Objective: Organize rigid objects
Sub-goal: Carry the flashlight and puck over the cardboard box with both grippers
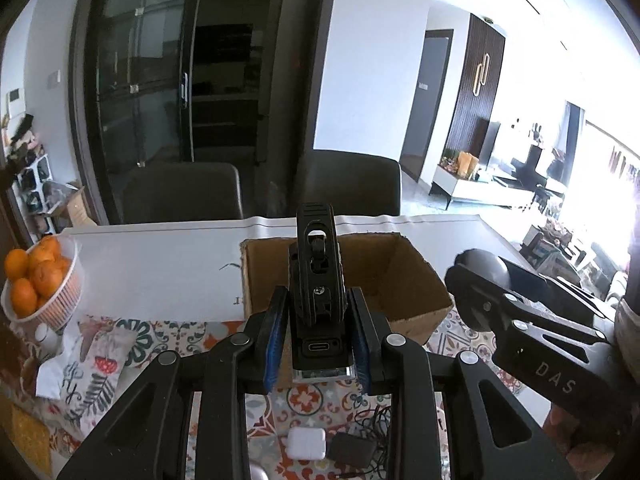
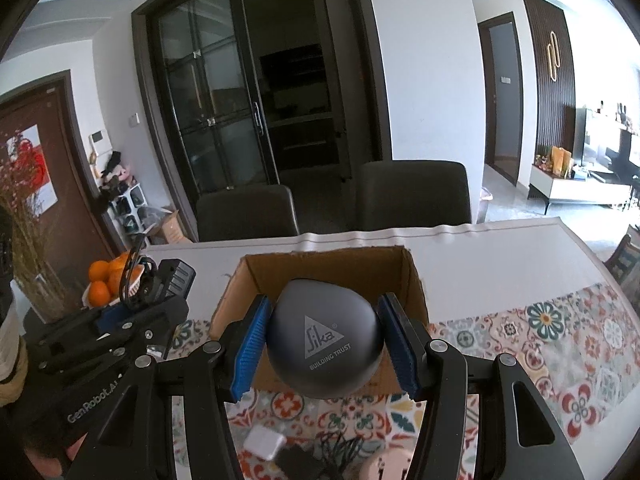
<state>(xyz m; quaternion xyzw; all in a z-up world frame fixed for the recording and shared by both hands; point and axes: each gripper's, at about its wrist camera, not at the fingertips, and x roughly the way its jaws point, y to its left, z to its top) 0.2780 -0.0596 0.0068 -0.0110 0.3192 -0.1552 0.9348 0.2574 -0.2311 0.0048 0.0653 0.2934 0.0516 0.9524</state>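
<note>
While both loads hang above the cardboard box [image 2: 332, 268], we clamp a black device [image 1: 317, 276] in the left gripper [image 1: 316, 340] and a grey case [image 2: 324, 340] in the right gripper [image 2: 325, 344]; neither is deposited, and a white charger [image 1: 306, 443] waits on the table.

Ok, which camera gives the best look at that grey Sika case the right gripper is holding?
The right wrist view: the grey Sika case fills the centre, logo readable, clamped between the right gripper's blue pads over the cardboard box. The left wrist view catches only its dark rounded edge at the right, no logo.
</note>
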